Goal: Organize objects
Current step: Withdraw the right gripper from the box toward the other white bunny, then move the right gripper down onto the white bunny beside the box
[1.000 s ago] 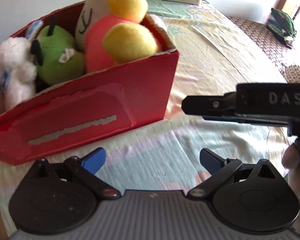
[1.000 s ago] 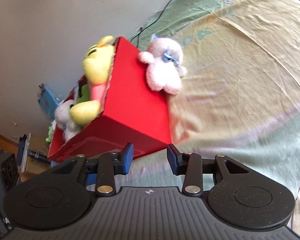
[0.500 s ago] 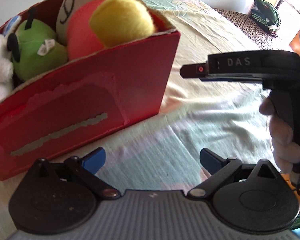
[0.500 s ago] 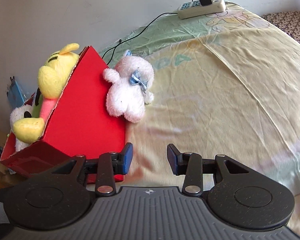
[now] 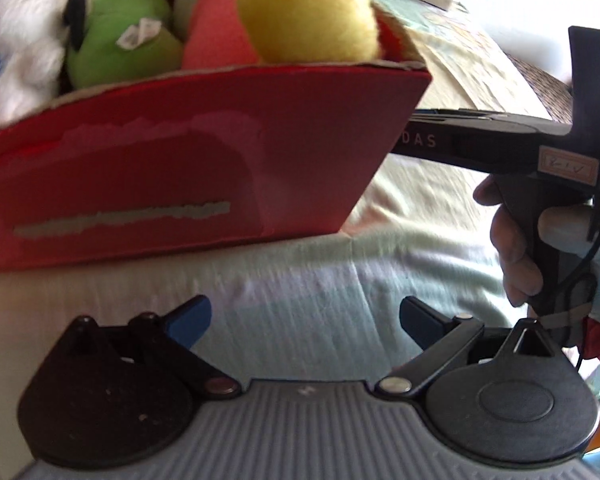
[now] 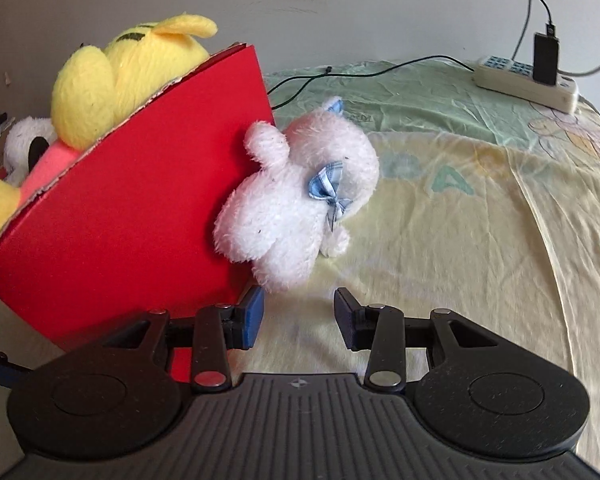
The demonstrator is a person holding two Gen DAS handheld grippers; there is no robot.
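Pale yellow and green bedsheet (image 6: 480, 216) covers the surface, with a white power strip (image 6: 528, 84) at its far edge by the wall. Ahead and left of the right gripper (image 6: 299, 316) stands a red cardboard box (image 6: 140, 208) stuffed with plush toys. A white plush bear (image 6: 296, 196) with a blue bow leans against the box's outer wall, just beyond the fingers, which are partly spread and empty. The left gripper (image 5: 305, 318) is spread wide, holding nothing, facing the box's long side.

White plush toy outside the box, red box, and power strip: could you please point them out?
White plush toy (image 6: 296, 204), right wrist view, belly.
Red box (image 6: 140, 216), right wrist view, side wall.
Power strip (image 6: 524, 82), right wrist view, casing.
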